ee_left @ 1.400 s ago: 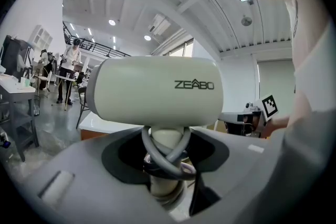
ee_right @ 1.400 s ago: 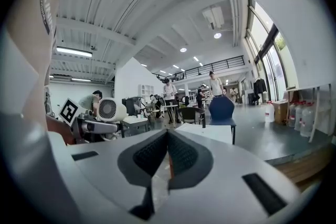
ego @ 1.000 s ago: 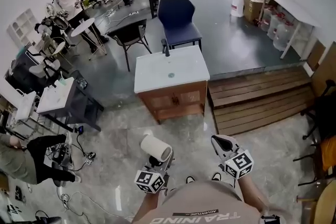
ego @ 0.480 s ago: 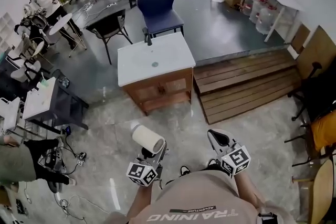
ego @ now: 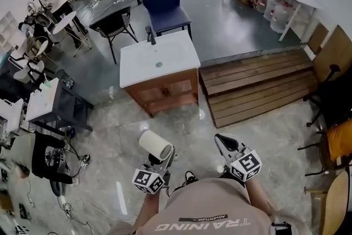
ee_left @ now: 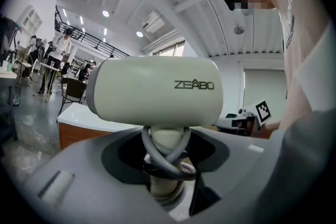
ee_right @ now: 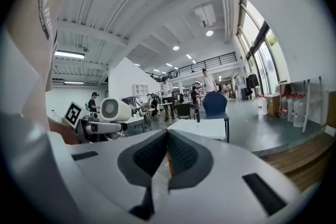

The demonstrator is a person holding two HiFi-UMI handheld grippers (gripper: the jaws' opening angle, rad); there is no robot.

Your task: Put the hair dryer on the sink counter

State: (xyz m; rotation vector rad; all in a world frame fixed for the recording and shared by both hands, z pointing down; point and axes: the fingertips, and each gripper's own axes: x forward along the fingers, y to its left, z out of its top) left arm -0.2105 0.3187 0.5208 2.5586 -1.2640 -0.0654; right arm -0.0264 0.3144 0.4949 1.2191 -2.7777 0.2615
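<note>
A cream hair dryer (ego: pixel 155 145) stands upright in my left gripper (ego: pixel 160 161), low in the head view over the marble floor. In the left gripper view its barrel (ee_left: pixel 155 91) fills the middle. The left gripper (ee_left: pixel 165 144) is shut on its handle, which has the grey cord wound round it. My right gripper (ego: pixel 221 141) hangs beside it to the right, shut with nothing held; its pads (ee_right: pixel 178 152) meet. The sink counter (ego: pixel 176 60), a white top on a wooden cabinet with a dark faucet (ego: pixel 148 34), stands some way ahead, also seen as the sink counter (ee_right: pixel 202 127).
A wooden stepped platform (ego: pixel 258 85) lies right of the counter. Behind it stand a blue chair (ego: pixel 165 0) and a black chair (ego: pixel 113 25). A dark cart (ego: pixel 55 104) and floor cables (ego: pixel 66 159) are at the left. People work at the far tables.
The head view has swung, so the counter sits further left and higher in frame. Both grippers keep their pose, the hair dryer still held. The crouching person at lower left has nearly left view.
</note>
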